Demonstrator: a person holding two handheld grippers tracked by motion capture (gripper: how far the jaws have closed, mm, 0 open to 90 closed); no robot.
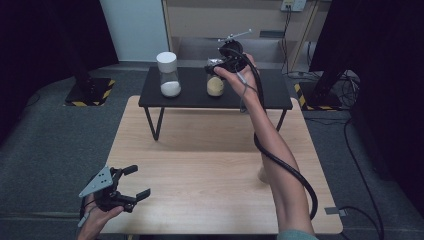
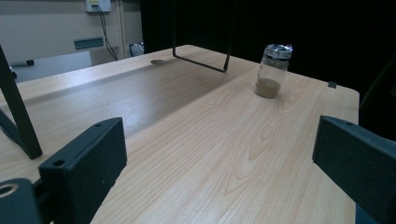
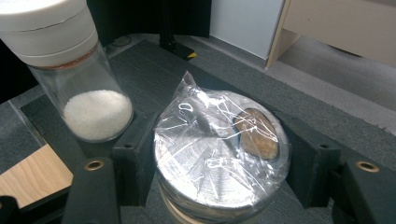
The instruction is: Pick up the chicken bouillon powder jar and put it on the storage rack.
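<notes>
Item: jar of tan powder, glass, top sealed under crinkled clear film. It stood upright, long axis vertical, film-covered top facing the ceiling, on the black raised shelf toward its right half. Tan powder filled only the bottom part.

Holder: right gripper, reached in over the shelf on an outstretched arm, jaws clenched on the jar's top from either side, as seen in the right gripper view.

Neighbour: jar of white granules, white screw lid, upright on the same shelf, to the left of the held jar and apart from it.

Second holder: left gripper, low at the near left corner of the wooden table, jaws released and spread wide with nothing between them.

Further item: another film-topped jar with tan powder, upright on the wooden table, seen from the left gripper view.

Surface: pale wood-grain tabletop, the black shelf standing on thin black legs at its far end.

Room: grey carpet, dark curtains at both sides, pale cabinet at the back, cables on the floor at right.

Clearance: the shelf's back edge lay just behind the held jar; the middle of the tabletop lay open.
</notes>
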